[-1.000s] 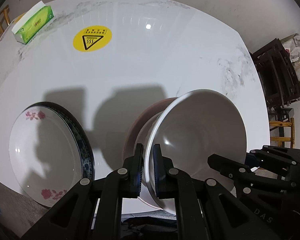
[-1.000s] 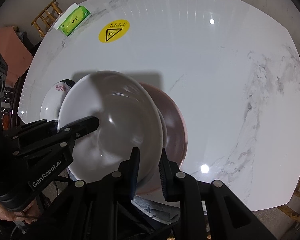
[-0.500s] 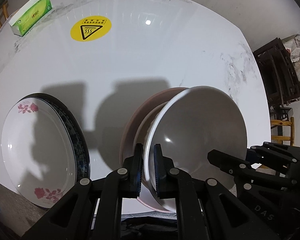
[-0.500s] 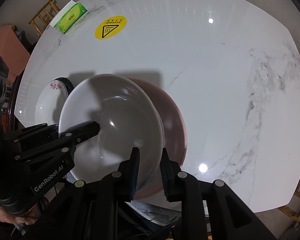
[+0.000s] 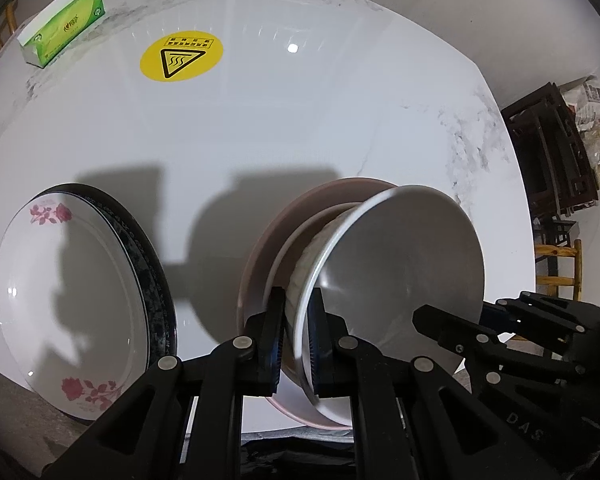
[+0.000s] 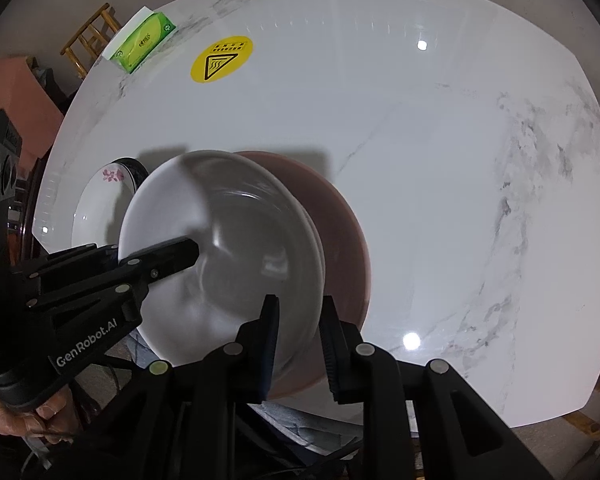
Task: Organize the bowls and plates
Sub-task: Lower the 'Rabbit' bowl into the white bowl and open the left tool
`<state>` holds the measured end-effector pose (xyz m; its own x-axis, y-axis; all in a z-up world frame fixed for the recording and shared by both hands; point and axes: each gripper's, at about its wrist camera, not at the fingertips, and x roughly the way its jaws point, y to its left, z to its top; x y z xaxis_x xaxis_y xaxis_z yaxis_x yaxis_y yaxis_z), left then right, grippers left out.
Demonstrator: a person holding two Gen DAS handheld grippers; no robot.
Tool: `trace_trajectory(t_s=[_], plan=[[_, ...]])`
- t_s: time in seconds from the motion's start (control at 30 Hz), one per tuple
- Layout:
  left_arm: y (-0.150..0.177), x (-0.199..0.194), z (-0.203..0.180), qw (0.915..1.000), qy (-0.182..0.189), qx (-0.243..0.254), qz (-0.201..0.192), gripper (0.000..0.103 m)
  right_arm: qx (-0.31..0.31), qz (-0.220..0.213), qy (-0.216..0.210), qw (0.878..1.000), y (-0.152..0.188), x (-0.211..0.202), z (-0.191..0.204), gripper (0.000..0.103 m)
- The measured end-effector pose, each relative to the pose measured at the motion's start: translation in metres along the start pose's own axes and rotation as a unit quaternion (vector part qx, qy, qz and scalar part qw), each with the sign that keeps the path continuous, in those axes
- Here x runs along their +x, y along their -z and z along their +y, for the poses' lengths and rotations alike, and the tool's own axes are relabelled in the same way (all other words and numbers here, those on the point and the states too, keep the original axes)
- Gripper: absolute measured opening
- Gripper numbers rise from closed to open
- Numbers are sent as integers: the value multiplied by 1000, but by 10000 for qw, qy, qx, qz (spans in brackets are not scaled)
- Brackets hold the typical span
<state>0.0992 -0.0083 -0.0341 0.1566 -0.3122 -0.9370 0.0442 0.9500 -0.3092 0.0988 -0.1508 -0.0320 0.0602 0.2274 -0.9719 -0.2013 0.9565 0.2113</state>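
The white bowl [image 5: 400, 264] now sits lower than a second ago, nested in the stack on the pink plate [image 5: 260, 248], so this placing looks nearly done. Left gripper [image 5: 297, 340] stays pinched on its rim; right gripper [image 6: 298, 340] has its jaws narrow on the rim at the opposite side. Counter [image 5: 300, 120] is bare at twelve o'clock; the floral plate [image 5: 68, 300] lies at nine, the tissue box [image 5: 62, 34] far at eleven, out of the way.
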Motion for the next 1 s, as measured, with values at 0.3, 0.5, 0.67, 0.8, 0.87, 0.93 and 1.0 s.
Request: trace_trajectory(t_s=[0.3,0.5,0.67,0.8,0.87,0.93,1.0], plan=[[-2,-1,3,9999,147,-16,41,11,58,-42,-1,10000,2,-2,-4,22],[-3,-3,0,9996,286,39,60,22,105,-209,-35,9997,5,-7,-6,24],[-4,-9,-4,9991,425,48,17,31,155,-353,-96,9992,8,-14,-10,24],[-4,-15,-3,9988,485,65,-88,36,165,-418,-114,9989,10,-15,-12,24],[-4,-19,-3,9986,498,74,-183,41,185,-467,-167,9986,11,-14,-13,24],[-5,-21,-2,9989,368,122,-253,46,239,-478,-216,9983,11,-13,-13,24],[-5,-22,-1,9990,271,139,-314,45,229,-480,-241,9983,10,-13,-13,24]])
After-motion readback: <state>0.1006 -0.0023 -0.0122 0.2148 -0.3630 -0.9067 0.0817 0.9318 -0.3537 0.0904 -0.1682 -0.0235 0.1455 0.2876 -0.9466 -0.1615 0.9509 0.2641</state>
